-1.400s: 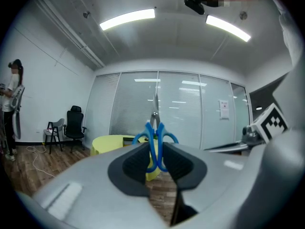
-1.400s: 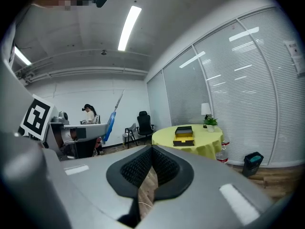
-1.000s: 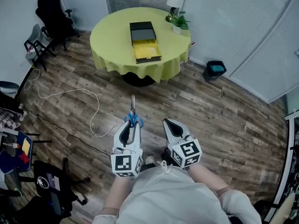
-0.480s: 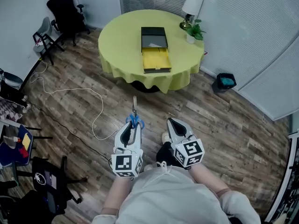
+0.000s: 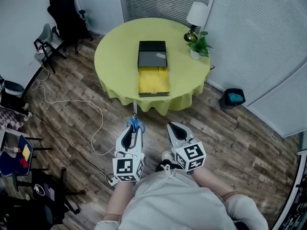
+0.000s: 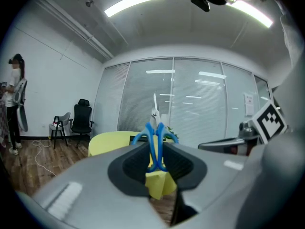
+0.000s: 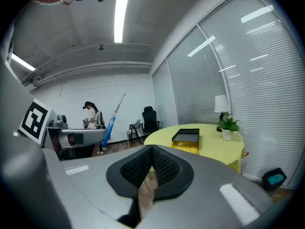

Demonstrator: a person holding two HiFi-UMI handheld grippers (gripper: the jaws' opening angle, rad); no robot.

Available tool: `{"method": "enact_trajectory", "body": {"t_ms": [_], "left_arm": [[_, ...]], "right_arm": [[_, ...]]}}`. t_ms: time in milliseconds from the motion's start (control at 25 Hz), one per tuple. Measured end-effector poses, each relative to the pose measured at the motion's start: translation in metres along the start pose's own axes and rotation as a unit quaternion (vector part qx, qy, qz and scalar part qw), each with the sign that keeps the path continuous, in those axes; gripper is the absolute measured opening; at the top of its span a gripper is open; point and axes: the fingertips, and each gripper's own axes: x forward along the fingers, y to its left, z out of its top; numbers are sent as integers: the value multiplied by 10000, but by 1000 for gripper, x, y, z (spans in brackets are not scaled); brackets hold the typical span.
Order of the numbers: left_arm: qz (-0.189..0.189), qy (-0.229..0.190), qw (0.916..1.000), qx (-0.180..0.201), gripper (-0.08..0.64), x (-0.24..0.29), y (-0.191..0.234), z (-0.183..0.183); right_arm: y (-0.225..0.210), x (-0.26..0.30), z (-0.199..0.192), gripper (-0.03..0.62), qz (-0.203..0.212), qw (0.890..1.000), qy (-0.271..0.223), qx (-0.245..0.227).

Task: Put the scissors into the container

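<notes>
Left gripper view: left gripper (image 6: 155, 149) fingers clamp scissors (image 6: 152, 133); right gripper (image 7: 152, 151) fingers pressed together.

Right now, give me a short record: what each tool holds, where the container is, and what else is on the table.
left tool: shut on scissors, blue handles between the jaws, blades pointing forward
right tool: shut, nothing in it
container: black box with yellow drawer pulled open, on the round table
also on table: lamp, potted plant
task state: scissors not yet in container, held over the floor short of the table
</notes>
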Motion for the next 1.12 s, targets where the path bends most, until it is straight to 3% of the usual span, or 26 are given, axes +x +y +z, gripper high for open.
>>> {"method": "enact_trajectory", "body": {"t_ms": [280,520,760,1120], "left_arm": [[172,128,9997,134,89,95,-18,3],[190,308,9992,150,89,144,-26,3],[47,519,9986,95,89,189,-18,-9],[-198,958,9950,210,89,279,31,-18]], "right_arm": [[-94,46,18,0,86,9999,-35,117],[-149,67,23,1,-62,9996,82,275],[-183,95,22,0,-311,9988,207,320],[-216,177,41,0,-562,9972,305,374]]}}
